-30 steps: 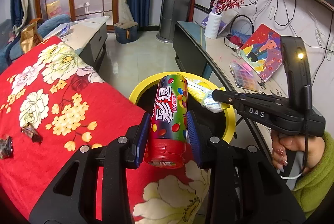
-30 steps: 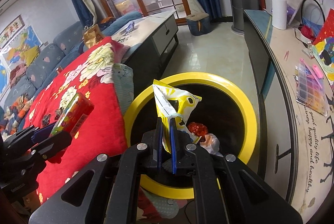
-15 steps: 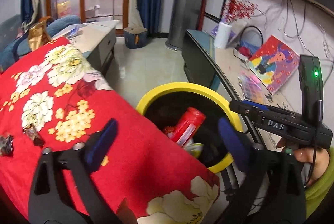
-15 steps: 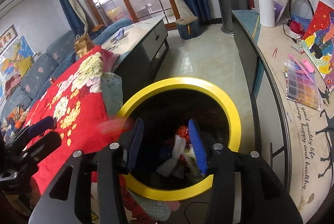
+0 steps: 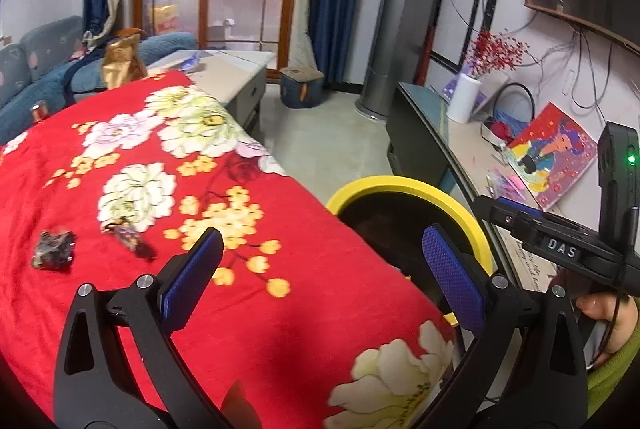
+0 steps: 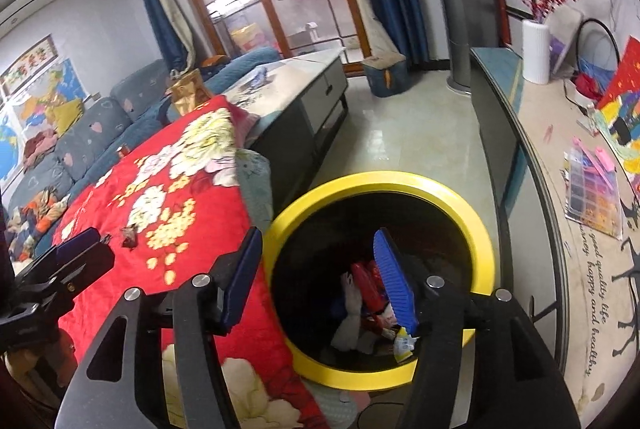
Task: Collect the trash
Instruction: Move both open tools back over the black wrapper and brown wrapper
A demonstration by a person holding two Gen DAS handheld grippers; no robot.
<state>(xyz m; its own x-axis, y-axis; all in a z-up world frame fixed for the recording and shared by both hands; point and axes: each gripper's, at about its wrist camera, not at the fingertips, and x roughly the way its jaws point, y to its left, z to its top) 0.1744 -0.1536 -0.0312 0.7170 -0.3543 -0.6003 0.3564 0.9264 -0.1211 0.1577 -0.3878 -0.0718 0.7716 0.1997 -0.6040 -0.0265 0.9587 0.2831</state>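
Left gripper (image 5: pixel 320 269) spread wide, nothing between its pads, over the red floral blanket (image 5: pixel 248 317) near the edge by the bin. Right gripper (image 6: pixel 320 277) opening, empty, above the yellow-rimmed bin (image 6: pixel 476 229). Trash in the bin bottom: red tube (image 6: pixel 366 285), pale crumpled wrappers (image 6: pixel 352 321), dim so hard to sort. Two dark wrappers left on the blanket toward its left side: crumpled one (image 5: pixel 54 249), twisted one (image 5: pixel 130 237) just beside. Bin stands touching the blanket's right edge. Hand (image 5: pixel 610 313) in green sleeve holds the right gripper.
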